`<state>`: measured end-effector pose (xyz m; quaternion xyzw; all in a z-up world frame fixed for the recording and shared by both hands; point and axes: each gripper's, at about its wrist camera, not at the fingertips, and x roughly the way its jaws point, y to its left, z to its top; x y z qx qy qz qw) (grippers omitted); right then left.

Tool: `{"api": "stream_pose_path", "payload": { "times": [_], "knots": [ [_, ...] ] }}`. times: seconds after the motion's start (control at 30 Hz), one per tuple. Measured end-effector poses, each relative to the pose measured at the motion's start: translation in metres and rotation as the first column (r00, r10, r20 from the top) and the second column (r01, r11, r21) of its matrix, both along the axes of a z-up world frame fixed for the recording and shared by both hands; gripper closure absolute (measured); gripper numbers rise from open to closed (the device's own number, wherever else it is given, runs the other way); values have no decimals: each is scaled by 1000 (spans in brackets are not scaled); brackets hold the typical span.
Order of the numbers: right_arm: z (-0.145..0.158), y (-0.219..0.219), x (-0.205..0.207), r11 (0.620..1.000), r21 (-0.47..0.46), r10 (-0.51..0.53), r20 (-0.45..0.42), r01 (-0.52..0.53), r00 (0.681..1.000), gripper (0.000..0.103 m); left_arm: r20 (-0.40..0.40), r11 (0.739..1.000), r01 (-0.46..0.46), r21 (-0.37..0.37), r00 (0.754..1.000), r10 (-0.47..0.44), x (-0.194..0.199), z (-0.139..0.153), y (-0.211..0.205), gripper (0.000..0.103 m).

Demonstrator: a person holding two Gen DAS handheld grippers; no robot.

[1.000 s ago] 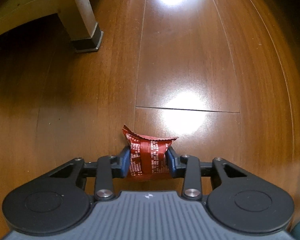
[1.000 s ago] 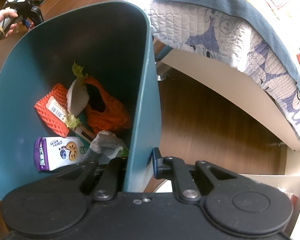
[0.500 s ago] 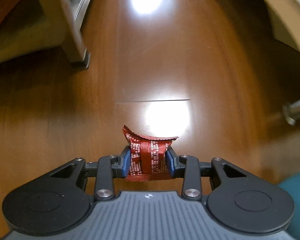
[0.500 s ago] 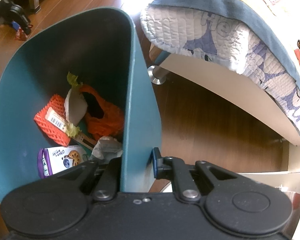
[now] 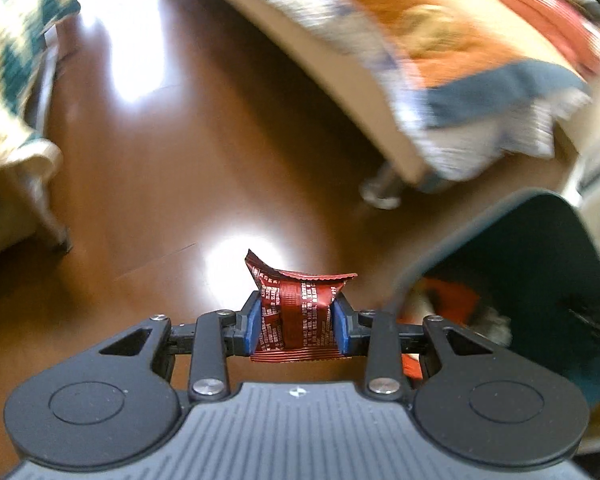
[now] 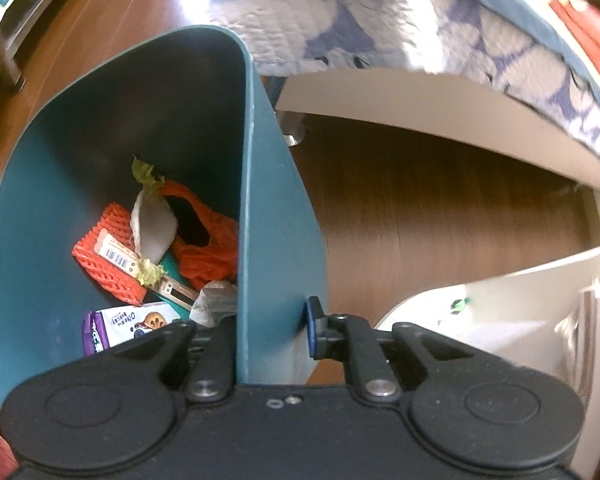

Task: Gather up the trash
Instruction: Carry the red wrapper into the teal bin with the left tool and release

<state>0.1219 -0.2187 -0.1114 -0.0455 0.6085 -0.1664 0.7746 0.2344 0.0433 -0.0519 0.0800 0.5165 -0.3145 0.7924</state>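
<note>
- A red wrapper [image 5: 298, 312] is pinched between the blue pads [image 5: 253, 326] of the left gripper [image 5: 296, 326] and is held clear above the wood floor [image 5: 172, 184].
- The wall of the teal bin [image 6: 278, 264] is clamped by the right gripper [image 6: 272, 332], one finger inside and one outside, so the bin is carried.
- Trash already collected is seen in the bin: orange netting [image 6: 204, 240], an orange foam sleeve [image 6: 104, 264], a purple cookie box [image 6: 128, 322], white paper [image 6: 154, 224] and a leafy scrap [image 6: 144, 170].
- In the left view the bin [image 5: 540, 264] lies to the right of the wrapper and is not yet under it; the drop is judged to be the step left for this piece.
- Whether more trash remains on the floor cannot be told; none is seen on the visible boards.
- The left view is heavily blurred: the bed [image 5: 440, 60] and its quilt are smeared, and the bin's contents show there only as orange and pale patches.
- The right gripper's inner finger is hidden behind the bin wall.
- The print on the wrapper is too small to read.
- The lower part of each view is blocked by the gripper body.
</note>
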Motion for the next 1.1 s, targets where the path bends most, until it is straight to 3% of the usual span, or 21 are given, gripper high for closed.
{"api": "stream_pose_path", "payload": {
  "times": [0.13, 0.4, 0.8, 1.0, 1.1],
  "knots": [
    [-1, 1, 2, 997, 57, -43, 4, 43, 999, 91, 17, 992, 115, -43, 993, -114, -30, 25, -30, 68],
    [-14, 17, 17, 977, 199, -79, -14, 80, 997, 92, -19, 977, 208, -47, 978, -209, -59, 17, -72, 68],
    [-11, 31, 49, 978, 211, -16, 43, 7, 999, 91, -74, 980, 201, -1, 977, -200, -37, -27, -104, 68],
    [-13, 40, 65, 983, 179, 35, 60, -46, 998, 95, -76, 982, 180, 65, 982, -175, -23, -47, -117, 68],
    [-14, 34, 65, 980, 195, 16, 69, -29, 998, 95, -114, 979, 175, 105, 980, -163, -17, -62, -122, 68]
  ]
}}
